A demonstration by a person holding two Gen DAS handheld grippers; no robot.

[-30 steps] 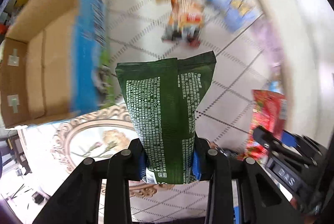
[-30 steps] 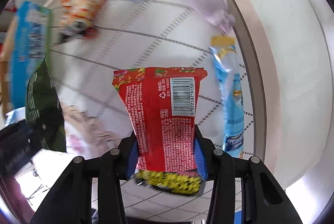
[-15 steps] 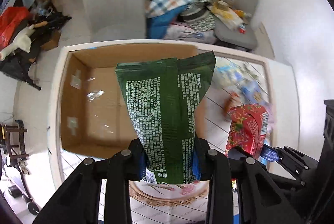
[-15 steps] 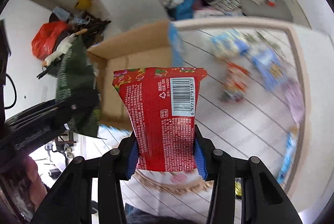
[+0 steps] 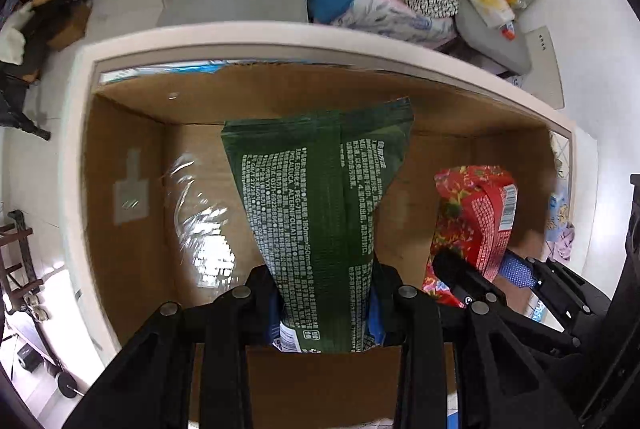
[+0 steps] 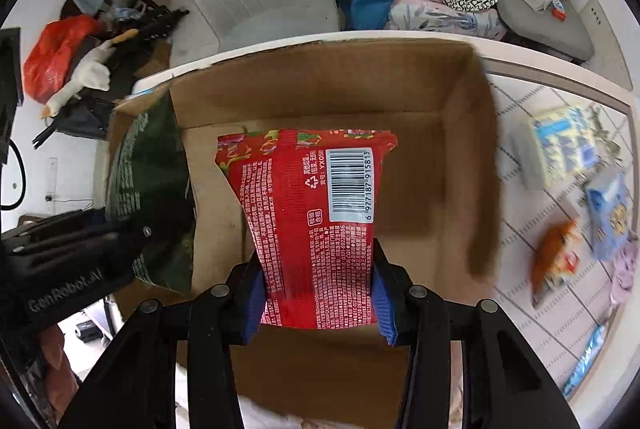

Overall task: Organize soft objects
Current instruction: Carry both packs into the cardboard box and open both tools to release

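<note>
- Plainly, the step in hand was the carry-and-drop: both packets hung over the open cardboard box (image 5: 132, 157), neither yet let go.
- The left gripper (image 5: 324, 293) had its jaws drawn in tight on the lower end of the green packet (image 5: 320, 197), which stood up between the fingers with its white print facing the camera and the box floor behind it.
- The right gripper (image 6: 316, 289) was clamped on the red packet (image 6: 308, 213), the blue pads (image 6: 382, 293) pressing its two sides; the jaws stood somewhat wider than the left's, because the packet filled them.
- In the right wrist view the red packet sat over the middle of the box's brown floor, and the green packet showed at the left, over the box's left part.
- The box looked empty, apart from a glare patch on its floor in the left wrist view.
- More soft packets (image 6: 560, 145) lay on the tiled table (image 6: 520, 229) to the right of the box, well apart from both grippers; they were blurred.
- My judgement: the next move called for lowering each packet a little inside the walls and parting the jaws, keeping the two apart so they landed side by side.
- After that, the table packets would remain to be fetched.
</note>
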